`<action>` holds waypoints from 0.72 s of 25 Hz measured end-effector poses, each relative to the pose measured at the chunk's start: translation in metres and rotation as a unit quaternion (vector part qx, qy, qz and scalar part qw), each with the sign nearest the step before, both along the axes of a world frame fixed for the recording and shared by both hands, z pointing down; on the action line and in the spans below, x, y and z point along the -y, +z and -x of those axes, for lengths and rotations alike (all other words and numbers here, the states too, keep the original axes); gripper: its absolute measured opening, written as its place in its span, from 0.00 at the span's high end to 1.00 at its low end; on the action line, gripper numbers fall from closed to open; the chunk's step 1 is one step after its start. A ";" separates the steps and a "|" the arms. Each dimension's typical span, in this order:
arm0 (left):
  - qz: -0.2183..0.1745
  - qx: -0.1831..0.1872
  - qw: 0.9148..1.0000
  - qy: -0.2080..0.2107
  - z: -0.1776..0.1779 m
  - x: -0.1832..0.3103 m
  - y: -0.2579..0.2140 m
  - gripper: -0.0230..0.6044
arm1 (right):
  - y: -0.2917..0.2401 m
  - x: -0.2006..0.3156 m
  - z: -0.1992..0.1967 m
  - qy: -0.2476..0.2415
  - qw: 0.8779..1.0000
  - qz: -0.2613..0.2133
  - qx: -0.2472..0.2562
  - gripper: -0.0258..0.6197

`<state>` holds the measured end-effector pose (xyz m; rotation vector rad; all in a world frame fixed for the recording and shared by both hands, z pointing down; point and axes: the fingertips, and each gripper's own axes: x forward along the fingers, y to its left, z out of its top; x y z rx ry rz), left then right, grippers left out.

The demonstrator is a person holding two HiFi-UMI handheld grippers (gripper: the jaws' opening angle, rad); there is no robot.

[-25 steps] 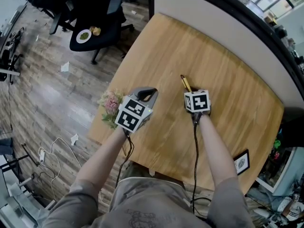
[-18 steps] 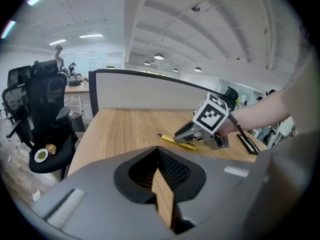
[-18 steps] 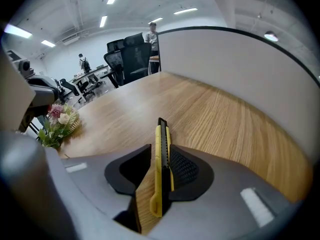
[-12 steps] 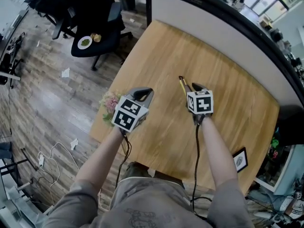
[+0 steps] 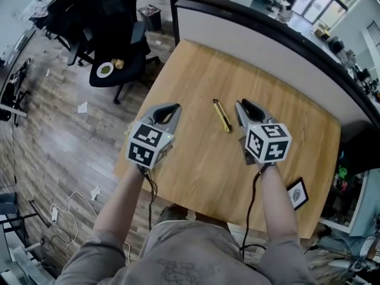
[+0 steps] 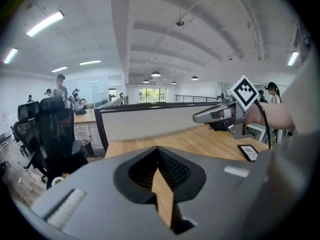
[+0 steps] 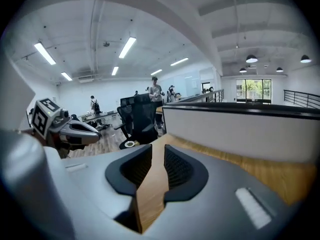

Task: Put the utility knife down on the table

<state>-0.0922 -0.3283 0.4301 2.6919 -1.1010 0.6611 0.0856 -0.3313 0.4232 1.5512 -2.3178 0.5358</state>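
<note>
The utility knife (image 5: 222, 115), slim, yellow and black, lies flat on the wooden table (image 5: 285, 129); nothing touches it. My right gripper (image 5: 243, 107) hovers just right of the knife, raised off the table, its jaws a little apart with nothing between them (image 7: 158, 146). Left of the knife my left gripper (image 5: 169, 110) is also raised, its jaw tips meeting and empty (image 6: 157, 149). Each gripper shows in the other's view: the right gripper (image 6: 215, 115) and the left gripper (image 7: 75, 129). The knife is not in either gripper view.
A dark-topped partition (image 5: 267, 40) runs along the table's far edge. A small black-framed card (image 5: 295, 193) lies near the table's front right corner. A black office chair (image 5: 116, 52) with a plate (image 5: 105, 70) on it stands on the floor to the left. Cables (image 5: 65, 189) lie on the floor.
The knife was at the right gripper's jaws; now it lies free on the table. The right gripper has drawn back to the right, and both grippers have lifted toward the camera.
</note>
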 end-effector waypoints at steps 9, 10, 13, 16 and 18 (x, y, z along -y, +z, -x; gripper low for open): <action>-0.106 -0.018 0.994 0.024 -0.020 -0.039 -0.092 0.97 | -0.100 -0.088 0.001 -0.009 0.995 -0.100 0.026 0.86; -0.113 -0.020 0.993 0.028 -0.021 -0.045 -0.099 0.97 | -0.106 -0.098 0.002 -0.011 0.994 -0.106 0.028 0.87; -0.123 -0.023 0.991 0.037 -0.025 -0.066 -0.113 0.97 | -0.122 -0.126 0.005 -0.017 0.992 -0.120 0.029 0.88; -0.130 -0.029 0.990 0.050 -0.028 -0.092 -0.124 0.97 | -0.131 -0.151 0.006 -0.020 0.992 -0.123 0.034 0.90; -0.130 -0.039 0.989 0.052 -0.030 -0.107 -0.129 0.97 | -0.134 -0.166 0.006 -0.018 0.991 -0.120 0.050 0.92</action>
